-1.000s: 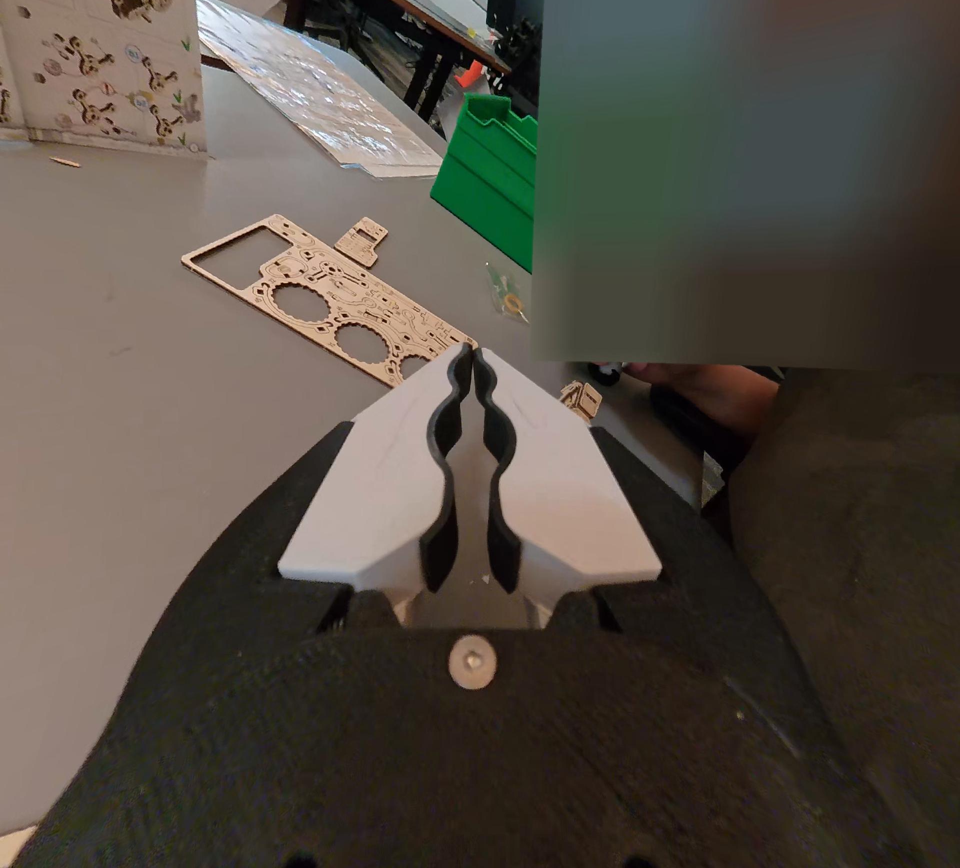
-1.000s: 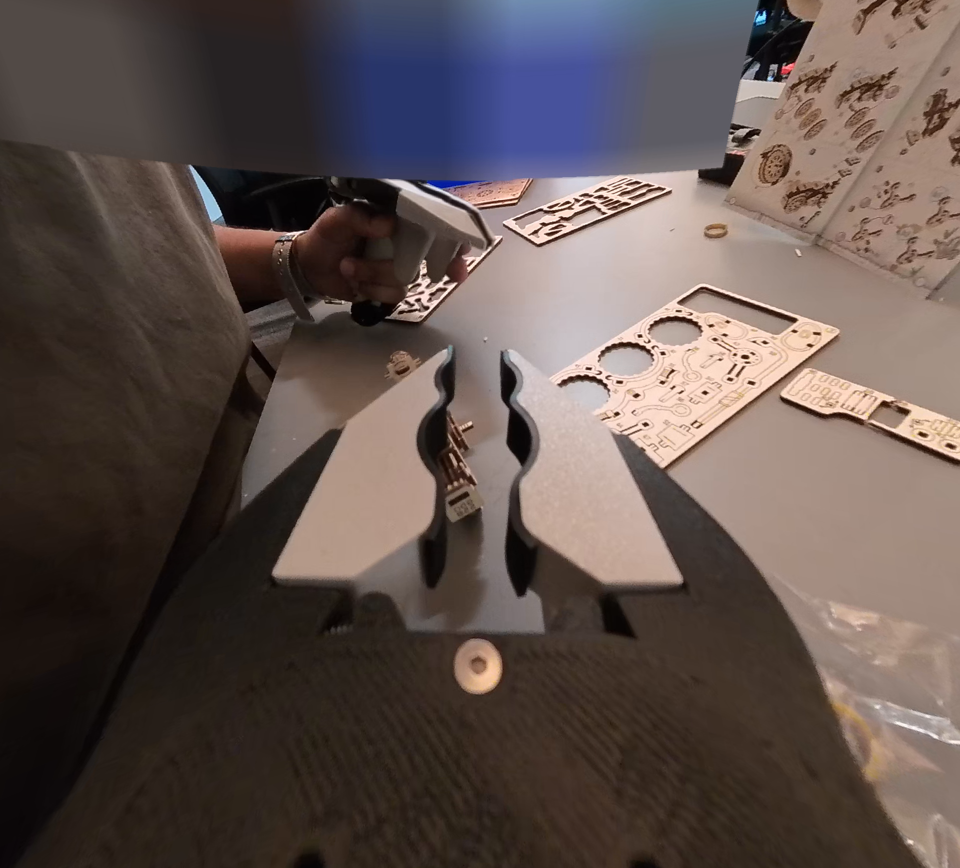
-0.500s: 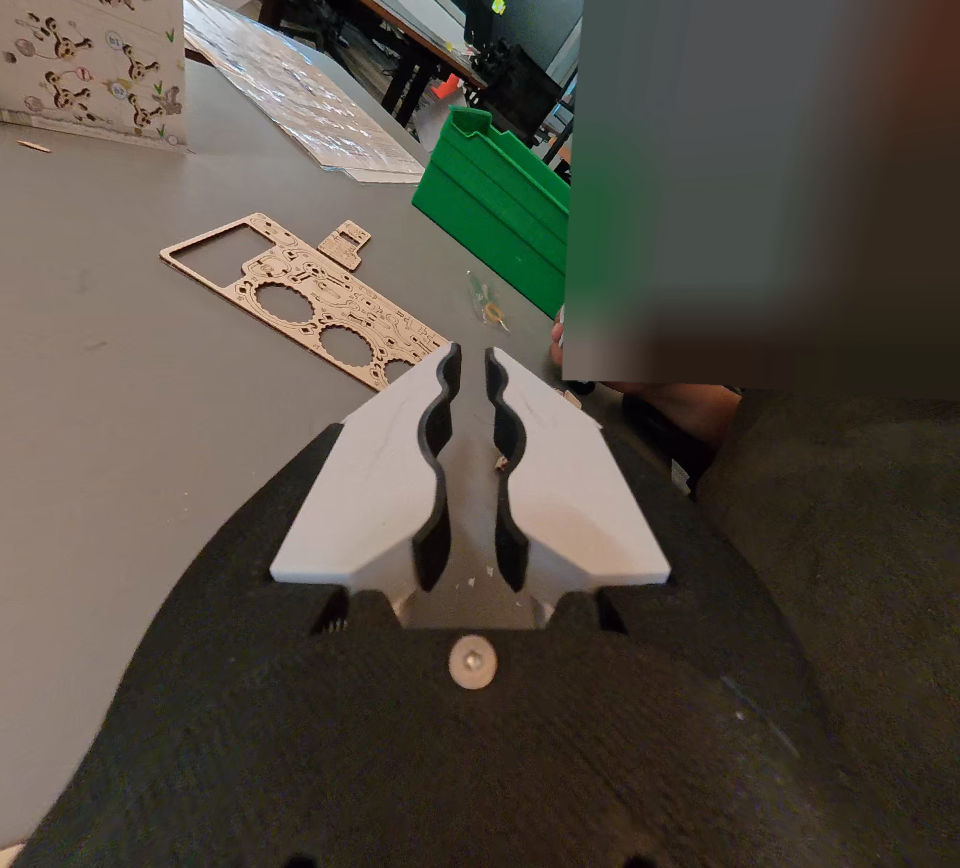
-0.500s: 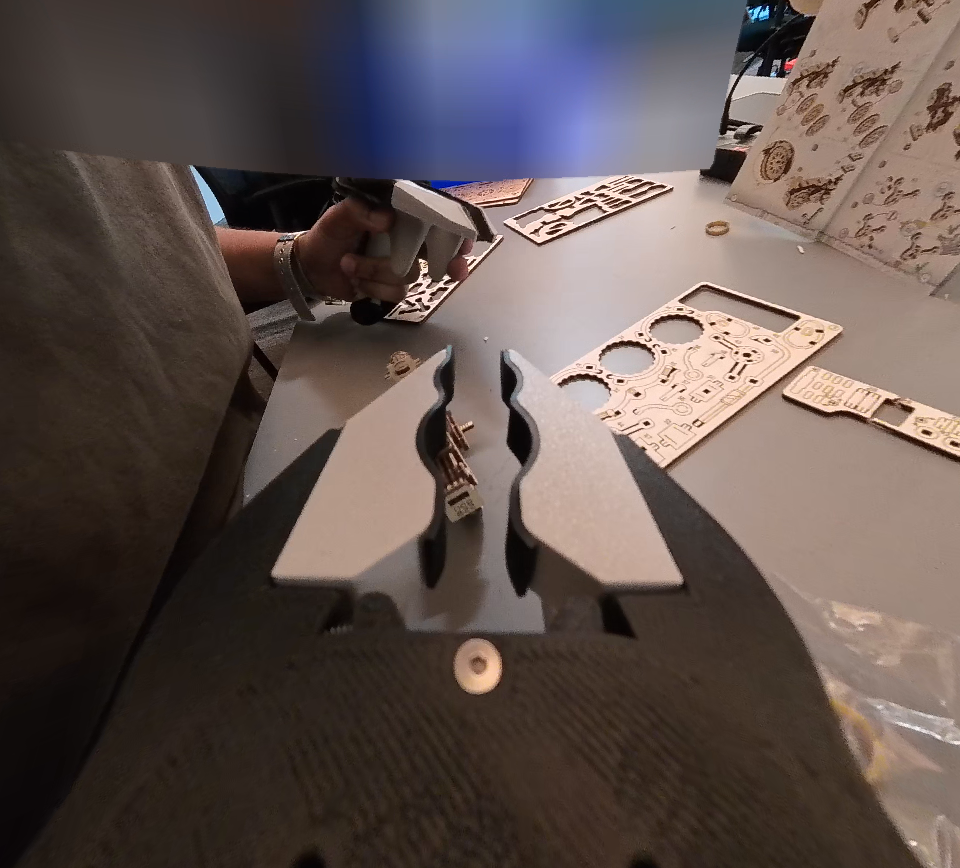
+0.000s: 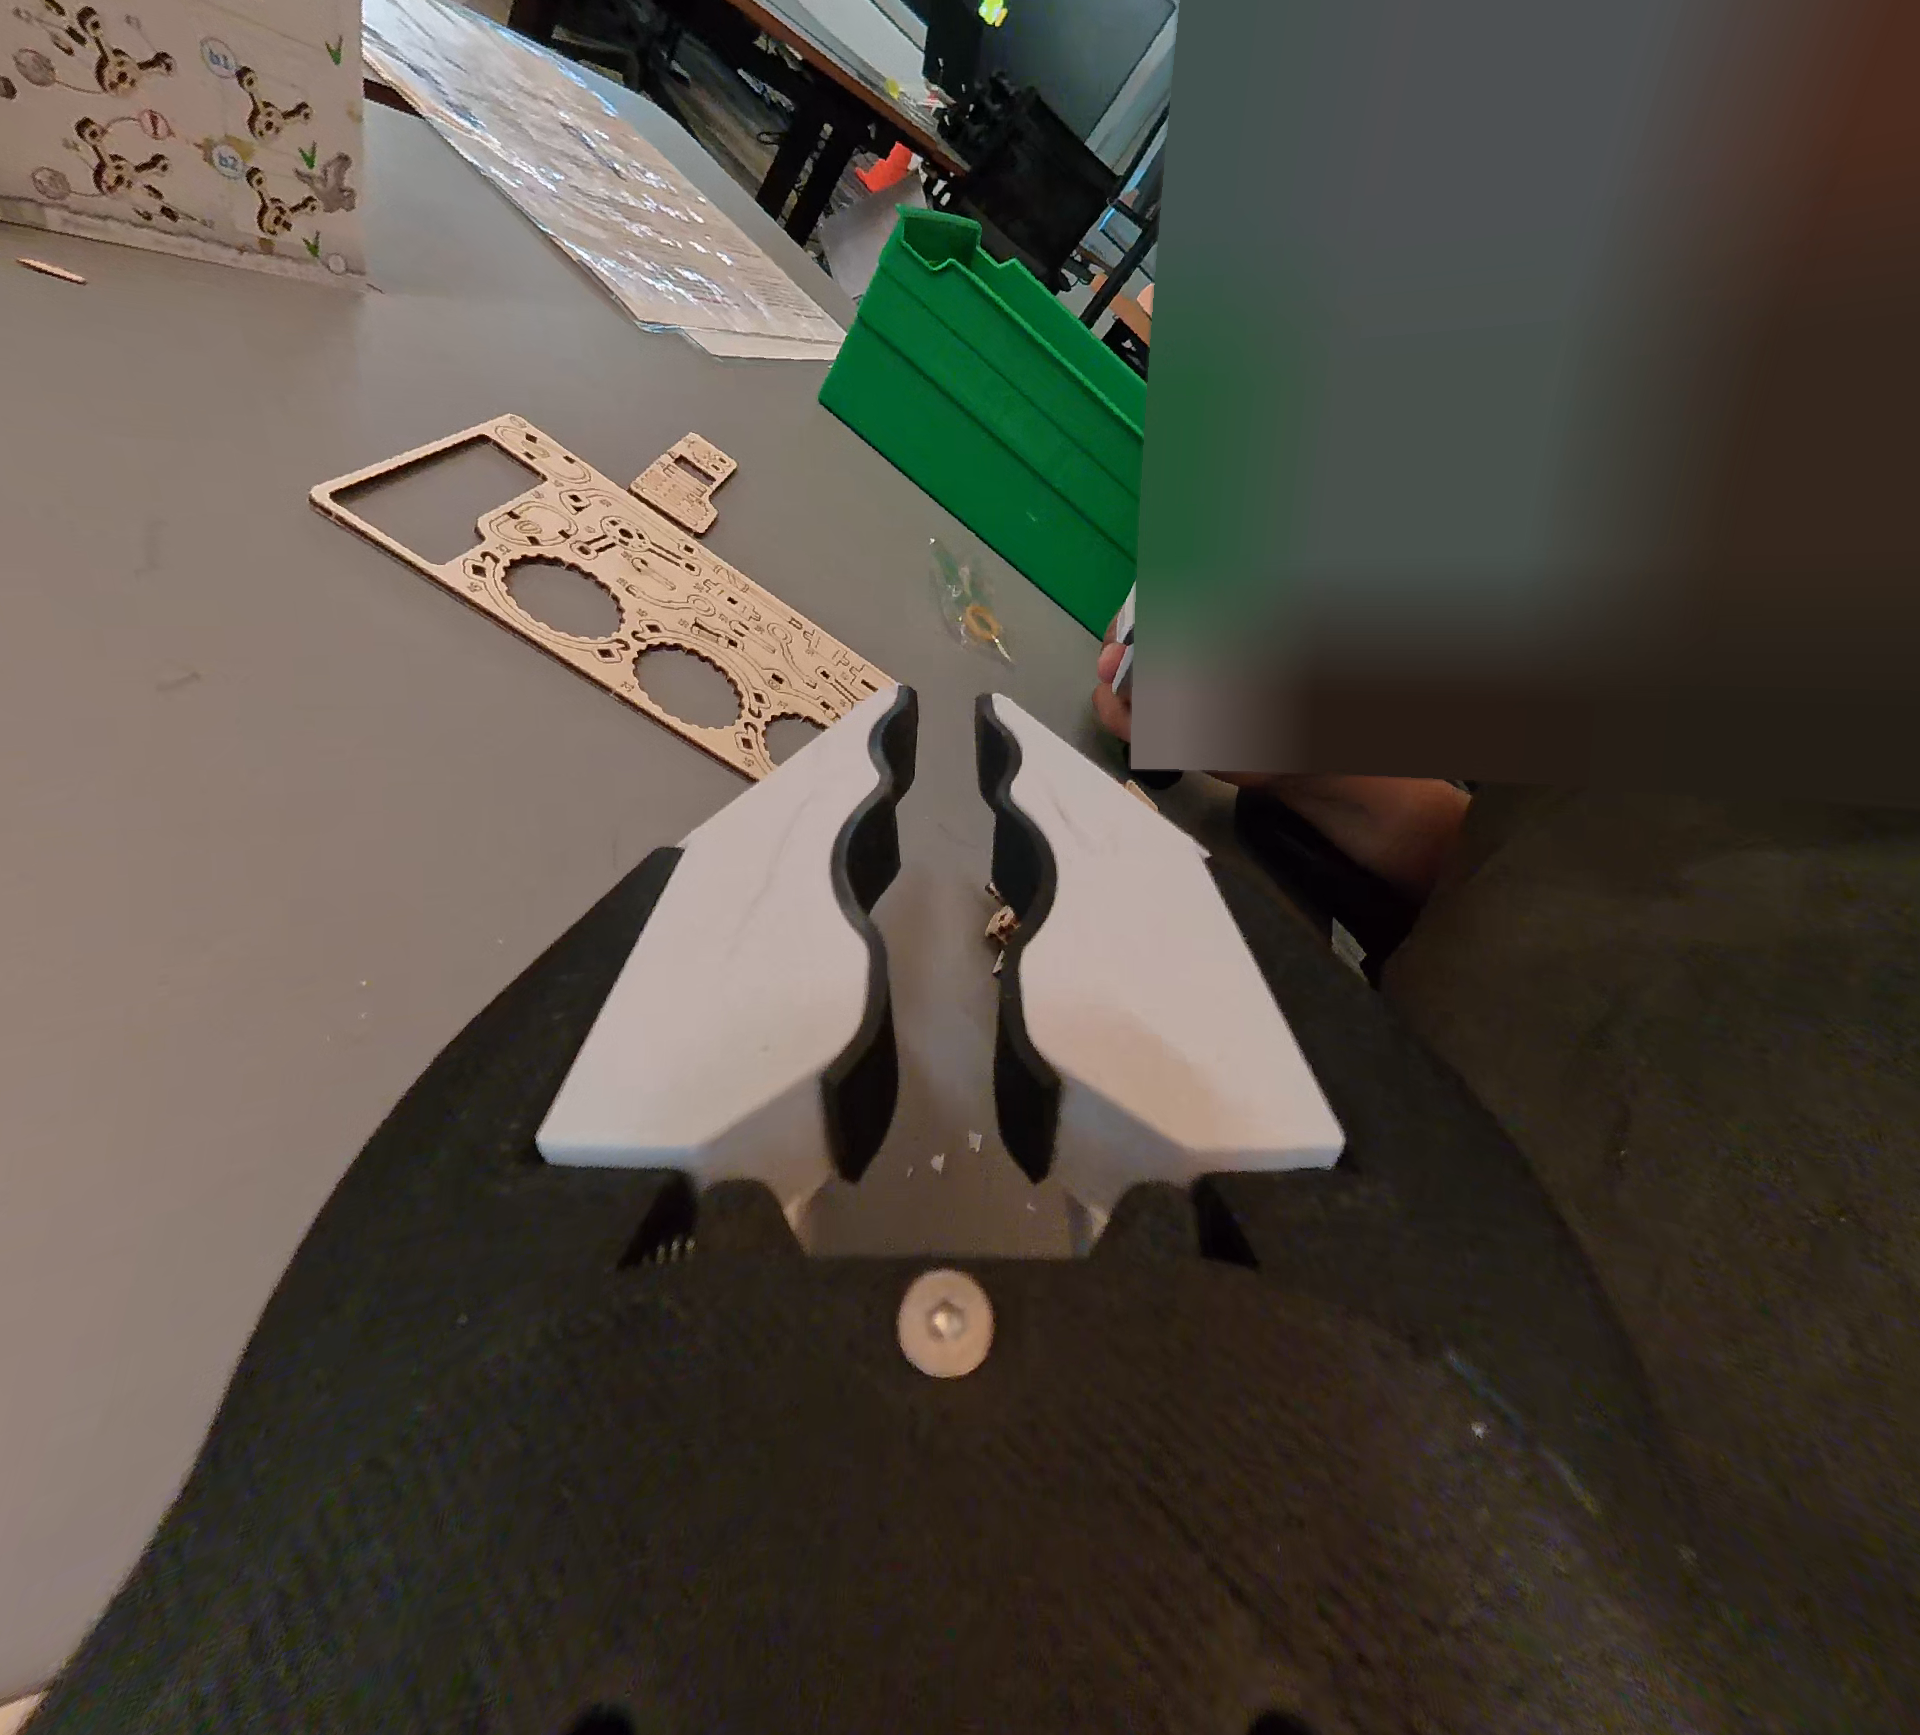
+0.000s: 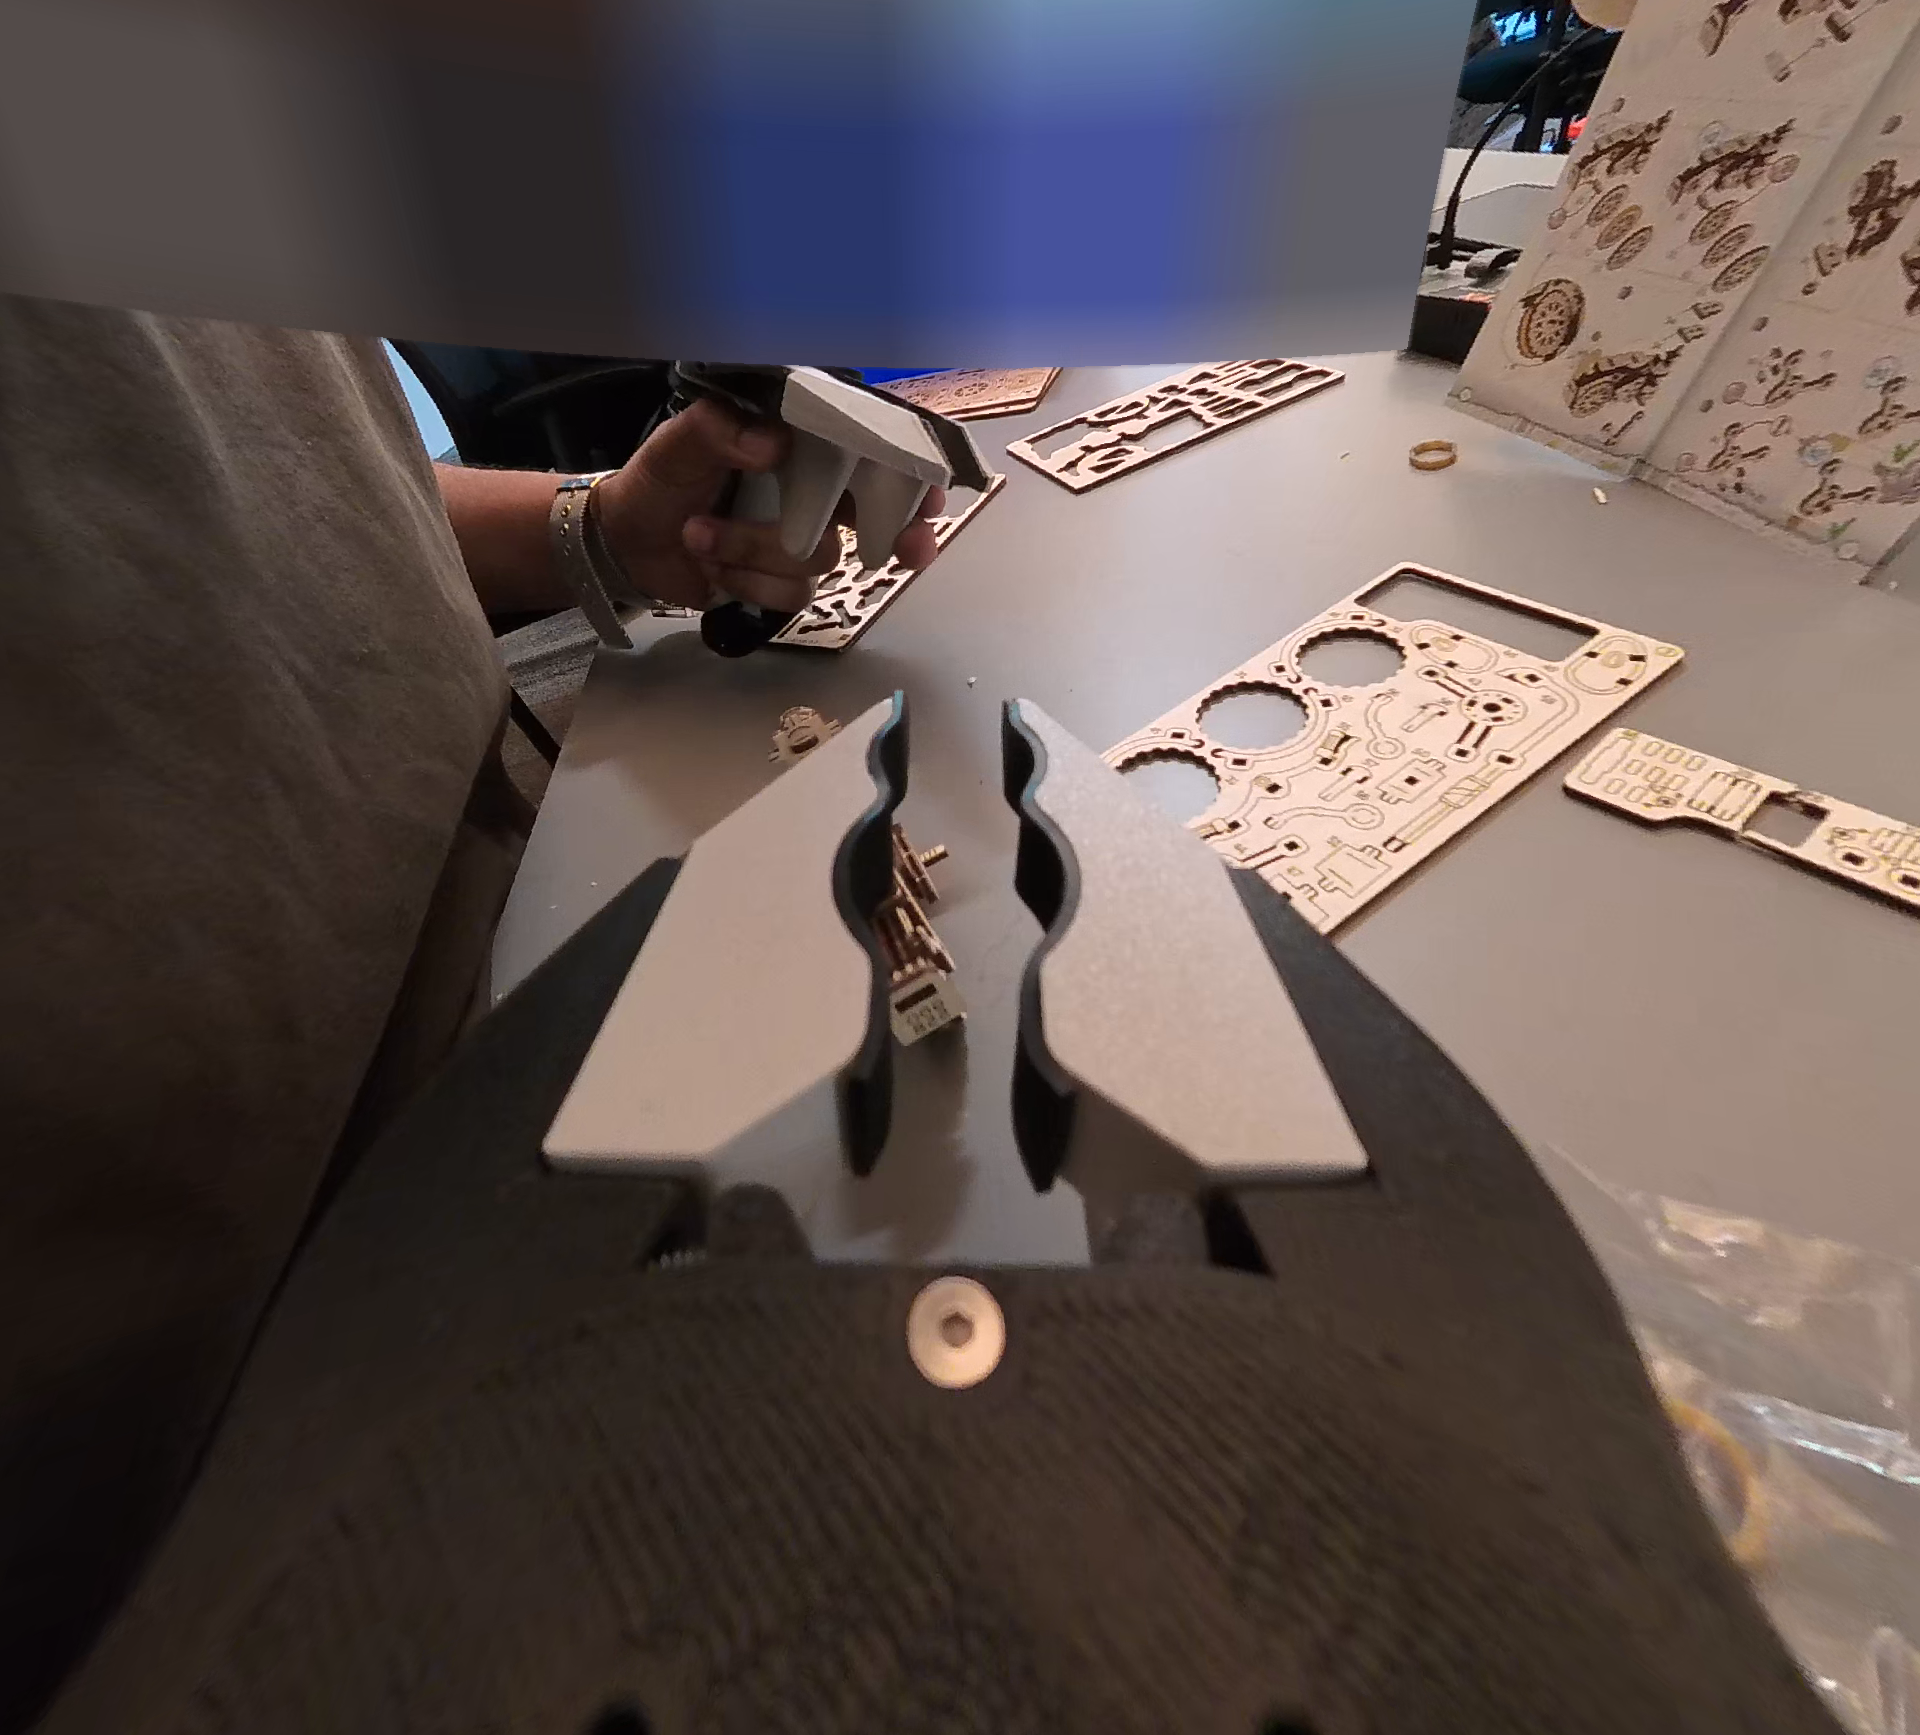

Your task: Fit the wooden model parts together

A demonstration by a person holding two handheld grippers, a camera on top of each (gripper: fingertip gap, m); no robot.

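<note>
Grey and wide, the counter [image 6: 1195,605] has flat wooden sheets lying on it. One big wooden sheet [image 6: 1392,740] with round holes cut out lies to the right of the right gripper [image 6: 953,717], and a small wooden strip [image 6: 1745,812] lies further right, close beside it. The right gripper has its two fingers spread apart with a gap between them. A small wooden model part [image 6: 914,937] shows in that gap, close against the left finger, but I cannot tell if it touches the finger or just lies on the counter below. Another tiny wooden piece [image 6: 802,733] lies on the counter just left of the finger tips. Far off on the left, a hand [image 6: 717,511] holds the left gripper [image 5: 945,703] over another cut-out sheet [image 6: 883,573]. In the left wrist view, the left gripper's fingers are spread a little, and a tiny wooden bit [image 5: 1000,922] shows beside its right finger. A green bin [image 5: 987,428] stands far on the right. A printed paper with pictures [image 5: 177,33] stands up at the far left, and a small yellow ring [image 6: 1432,453] lies near the far sheets.
</note>
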